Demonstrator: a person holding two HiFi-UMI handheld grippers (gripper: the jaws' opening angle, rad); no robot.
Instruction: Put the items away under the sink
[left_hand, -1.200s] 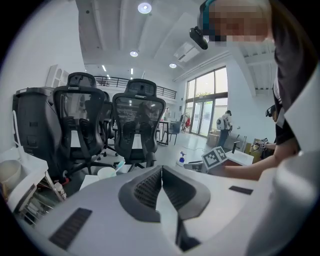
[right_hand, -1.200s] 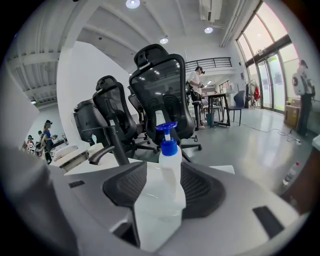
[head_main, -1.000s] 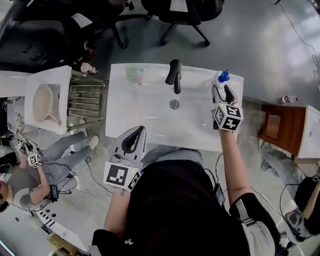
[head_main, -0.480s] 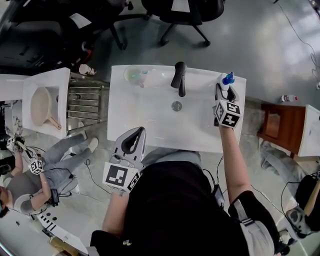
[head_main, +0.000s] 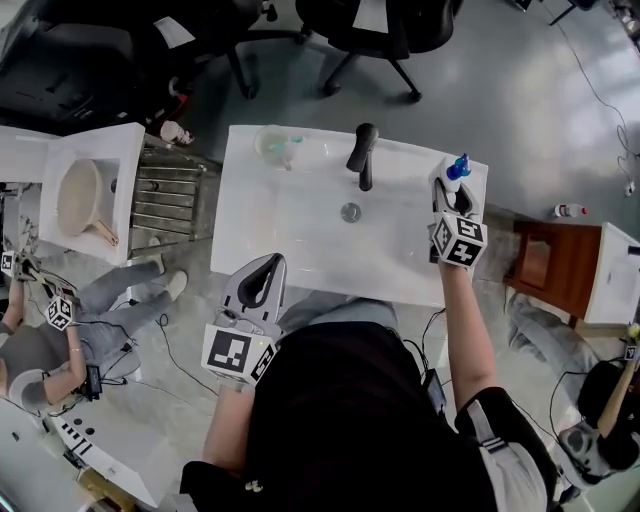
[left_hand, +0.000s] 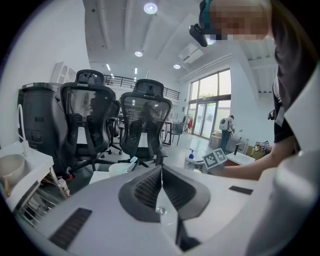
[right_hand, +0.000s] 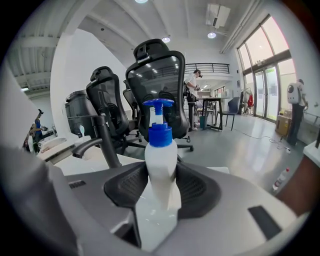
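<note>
A white pump bottle (head_main: 455, 170) with a blue top stands at the back right corner of the white sink (head_main: 300, 235). My right gripper (head_main: 452, 190) reaches it from the front. In the right gripper view the bottle (right_hand: 160, 145) stands upright between the dark pads (right_hand: 127, 187), which have just been closing and touch both of its sides. My left gripper (head_main: 272, 260) hovers at the sink's front edge, shut and empty; its tips (left_hand: 161, 167) meet. A cup with a toothbrush (head_main: 275, 147) sits at the back left, beside the black faucet (head_main: 364, 150).
A second white counter with a beige bowl (head_main: 80, 195) and a metal rack (head_main: 170, 195) stands to the left. Office chairs (head_main: 380, 20) are behind the sink. A wooden stool (head_main: 535, 262) is at the right, a small bottle (head_main: 568, 211) lies on the floor, and people sit at both lower corners.
The right gripper's jaws have narrowed round the pump bottle. The head view has shifted a little. The left gripper has stayed where it was.
</note>
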